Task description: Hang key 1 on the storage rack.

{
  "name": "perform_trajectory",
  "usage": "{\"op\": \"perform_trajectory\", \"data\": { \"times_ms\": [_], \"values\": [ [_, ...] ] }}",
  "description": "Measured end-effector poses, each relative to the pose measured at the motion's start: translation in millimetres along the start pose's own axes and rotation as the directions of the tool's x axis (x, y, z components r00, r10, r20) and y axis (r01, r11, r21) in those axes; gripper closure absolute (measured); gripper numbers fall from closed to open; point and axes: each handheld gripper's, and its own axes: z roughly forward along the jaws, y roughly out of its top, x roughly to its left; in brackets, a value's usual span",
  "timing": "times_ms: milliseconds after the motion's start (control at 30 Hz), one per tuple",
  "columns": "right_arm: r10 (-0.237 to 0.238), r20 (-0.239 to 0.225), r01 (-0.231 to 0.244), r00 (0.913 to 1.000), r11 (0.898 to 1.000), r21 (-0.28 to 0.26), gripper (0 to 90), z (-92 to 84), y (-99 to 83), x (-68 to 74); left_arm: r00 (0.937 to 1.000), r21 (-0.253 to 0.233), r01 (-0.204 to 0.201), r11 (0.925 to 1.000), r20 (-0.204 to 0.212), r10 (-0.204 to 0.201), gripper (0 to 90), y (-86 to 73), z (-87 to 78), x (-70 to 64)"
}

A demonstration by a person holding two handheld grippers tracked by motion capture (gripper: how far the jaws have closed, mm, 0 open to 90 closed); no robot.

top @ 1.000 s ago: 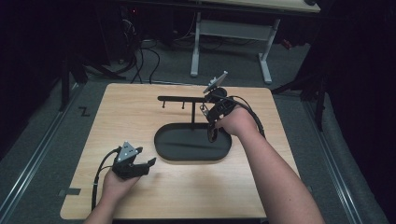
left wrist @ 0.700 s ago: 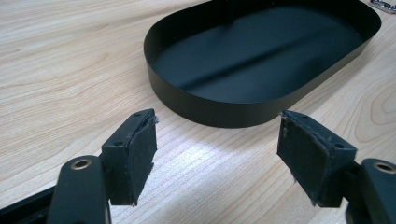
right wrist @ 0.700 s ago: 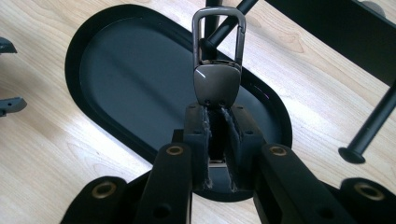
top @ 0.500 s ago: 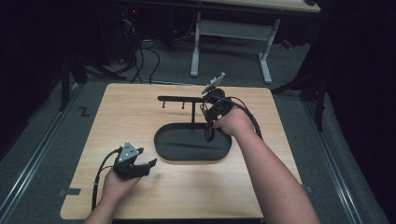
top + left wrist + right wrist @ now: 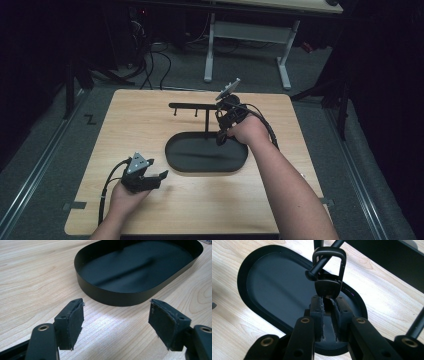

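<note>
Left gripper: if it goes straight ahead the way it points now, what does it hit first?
Most likely the near wall of the black oval metal tray. The left gripper is open with nothing between its jaws, and bare light wooden table lies before the tray. Its height above the table is unclear.

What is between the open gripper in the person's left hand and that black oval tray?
Just bare wooden table: the left gripper view shows only wood grain between the left gripper and the black oval tray.
</note>
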Motion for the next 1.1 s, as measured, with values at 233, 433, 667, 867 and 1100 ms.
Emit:
{"op": "perform_trajectory", "data": {
  "times_ms": [233,433,667,867,1100],
  "values": [
    [0.004,-0.008,-0.004,1.0,1.0,0.0,78.6,3.6,0.7,0.4,1.0,0.007,-0.003,1.0,0.006,0.003,28.7,-0.1,0.6,-0.6],
    [0.011,-0.009,-0.011,0.9999,1.0,-0.014,76.7,1.4,-0.6,0.9,1.0,0.006,-0.004,1.0,0.003,0.004,28.7,-0.2,1.0,-0.3],
    [0.022,-0.014,-0.022,0.9997,0.999,-0.026,73.2,-5.3,-11.6,0.5,0.9999,0.013,-0.01,0.9999,0.009,0.01,28.8,0.1,2.2,-1.7],
    [0.024,-0.026,-0.025,0.9994,0.999,-0.034,69.7,-10.6,-26.0,-0.6,0.9999,0.014,-0.012,0.9998,0.008,0.012,28.8,0.0,3.7,-3.0],
    [0.008,-0.017,-0.008,0.9998,1.0,-0.024,65.4,-6.0,-49.4,4.0,0.9998,0.019,-0.018,0.9997,0.006,0.018,28.8,0.0,4.6,-3.8]
  ]
}}
